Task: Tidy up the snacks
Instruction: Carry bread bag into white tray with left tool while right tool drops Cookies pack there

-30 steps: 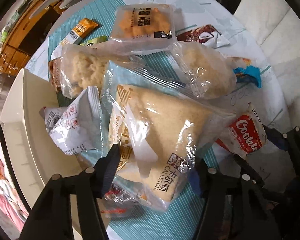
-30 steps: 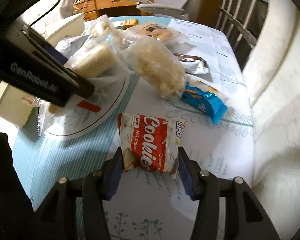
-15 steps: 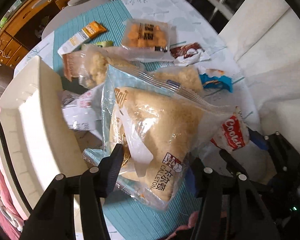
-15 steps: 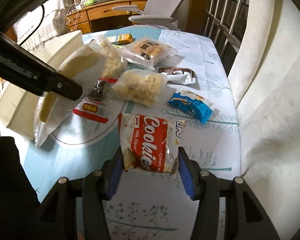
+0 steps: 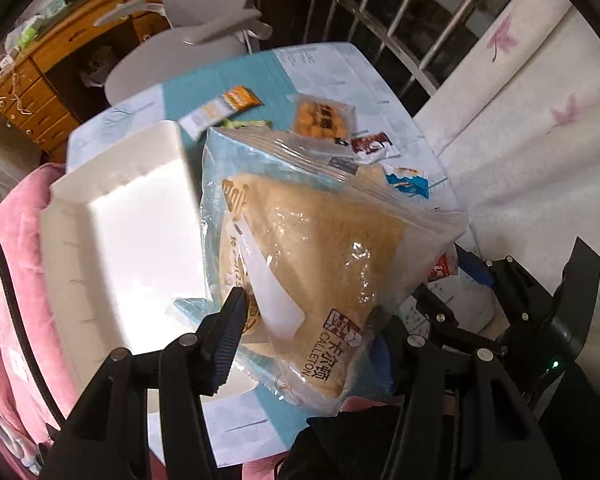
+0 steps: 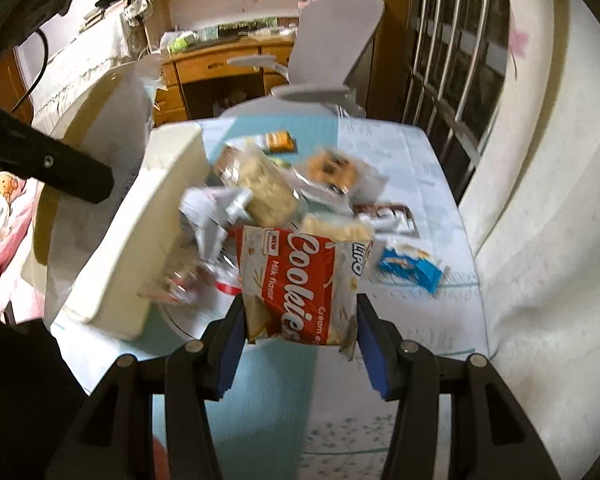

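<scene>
L gripper is clamped on the big clear bread bag, pads pinching its lower end; bag's long axis runs up and away from the jaws, sealed top edge farthest out, "CALLETON" corner nearest. Bag hangs clear of the table, lifted. R gripper grips the red Coolies pack by its bottom edge, blue pads on both sides, pack upright w/ long axis pointing away from the fingers; also off the table by the look of it. Key relation: the white bin sits to the left of both loads. In the L view its open mouth is just beside the bread bag, near edge-to-edge, so L hand is the closer one and prob. drops first w/ a short sideways shift. In the R view the bin wall stands left of the pack w/ a crumpled white wrapper and a small clear red-print packet between, so R needs a longer sweep over them. Farther out, still on the table: a rice-crisp bag, orange cracker pack, brown wrapper, blue wrapper, orange-white bar at the far end. Beyond that a grey chair and wood desk. Bin looks empty inside from what shows.
</scene>
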`<state>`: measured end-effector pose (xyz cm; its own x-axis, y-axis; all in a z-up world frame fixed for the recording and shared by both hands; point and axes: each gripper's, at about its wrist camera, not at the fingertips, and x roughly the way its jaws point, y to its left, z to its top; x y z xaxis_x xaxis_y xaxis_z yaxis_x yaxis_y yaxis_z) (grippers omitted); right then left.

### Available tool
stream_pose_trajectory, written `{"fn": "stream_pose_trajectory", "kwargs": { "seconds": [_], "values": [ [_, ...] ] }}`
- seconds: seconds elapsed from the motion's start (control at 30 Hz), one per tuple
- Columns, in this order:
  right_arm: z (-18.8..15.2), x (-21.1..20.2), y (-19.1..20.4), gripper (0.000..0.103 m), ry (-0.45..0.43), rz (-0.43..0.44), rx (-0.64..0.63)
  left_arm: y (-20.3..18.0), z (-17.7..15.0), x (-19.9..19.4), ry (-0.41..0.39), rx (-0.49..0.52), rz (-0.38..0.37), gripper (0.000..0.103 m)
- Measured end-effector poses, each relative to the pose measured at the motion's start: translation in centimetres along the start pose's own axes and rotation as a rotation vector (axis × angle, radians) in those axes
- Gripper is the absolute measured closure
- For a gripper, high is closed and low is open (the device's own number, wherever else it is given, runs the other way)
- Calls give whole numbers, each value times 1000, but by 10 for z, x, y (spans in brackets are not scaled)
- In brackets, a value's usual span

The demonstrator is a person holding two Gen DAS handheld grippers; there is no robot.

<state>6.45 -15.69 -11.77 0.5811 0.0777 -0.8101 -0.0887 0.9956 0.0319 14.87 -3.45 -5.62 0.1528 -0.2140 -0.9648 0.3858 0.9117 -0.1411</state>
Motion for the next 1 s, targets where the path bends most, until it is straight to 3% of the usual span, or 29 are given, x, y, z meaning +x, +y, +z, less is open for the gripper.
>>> {"fn": "stream_pose_trajectory", "kwargs": {
  "seconds": [0.33,0.73,0.83,0.87,0.93,1.0],
  "values": [
    [31,-33,71,51,-108,12,-7,76,-36,-52,-70,-63,28,48],
    [51,-48,160,50,-193,73,-37,167,-53,-68,-140,-153,91,47],
    [47,-43,178,49,-188,98,-30,190,-57,-63,-160,-206,83,42],
    [46,-40,182,49,-184,107,-23,196,-58,-61,-163,-217,87,32],
    [44,-34,190,39,-172,118,-7,205,-59,-58,-155,-227,116,18],
    [42,-25,198,33,-142,108,5,213,-61,-58,-151,-227,138,18]
  ]
}}
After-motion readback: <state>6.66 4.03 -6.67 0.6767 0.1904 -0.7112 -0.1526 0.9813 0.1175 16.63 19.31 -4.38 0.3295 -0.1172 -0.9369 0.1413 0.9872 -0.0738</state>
